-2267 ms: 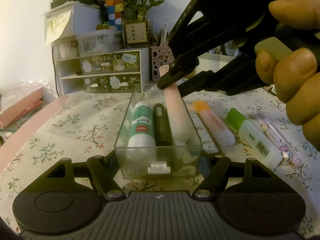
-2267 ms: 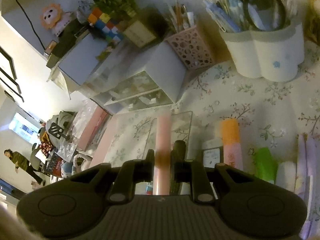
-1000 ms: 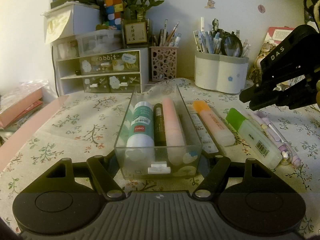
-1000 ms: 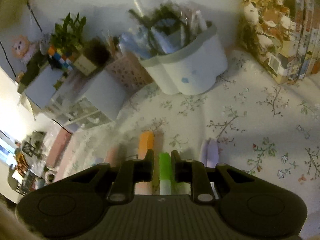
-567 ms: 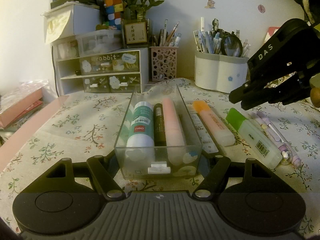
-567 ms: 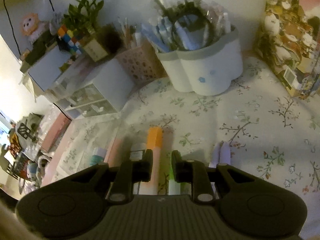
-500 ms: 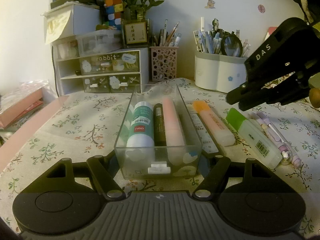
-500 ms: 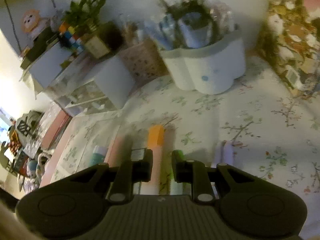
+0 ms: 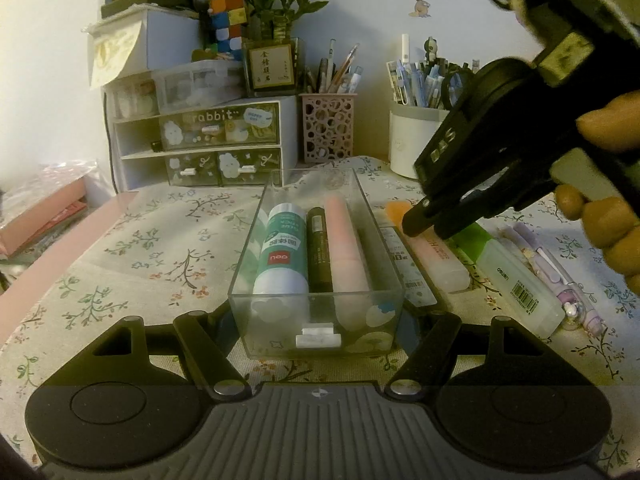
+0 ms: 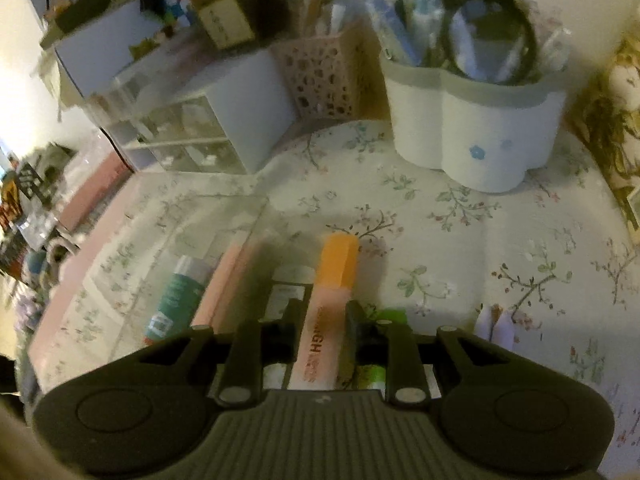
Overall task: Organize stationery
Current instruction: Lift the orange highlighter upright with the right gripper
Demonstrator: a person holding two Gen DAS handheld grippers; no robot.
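With the left tool (image 9: 318, 320) clamped on the near end of the clear box (image 9: 376, 232), the right tool (image 10: 320, 316), its jaws just opening, straddles the orange-capped highlighter (image 10: 330, 284) lying on the tabletop beside the box, so the next move calls for closing and lifting it in.

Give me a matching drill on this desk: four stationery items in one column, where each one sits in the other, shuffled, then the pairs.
Items
1. glue stick
2. orange-capped highlighter
3. green-capped highlighter
4. scissors

Places
A. on the cloth, between the right claw's fingers
B. lying in the clear tray
C. standing in the white pen holder
D. on the cloth between the orange-capped highlighter and the purple pens

Pairs: 1-B, 2-A, 3-D, 4-C
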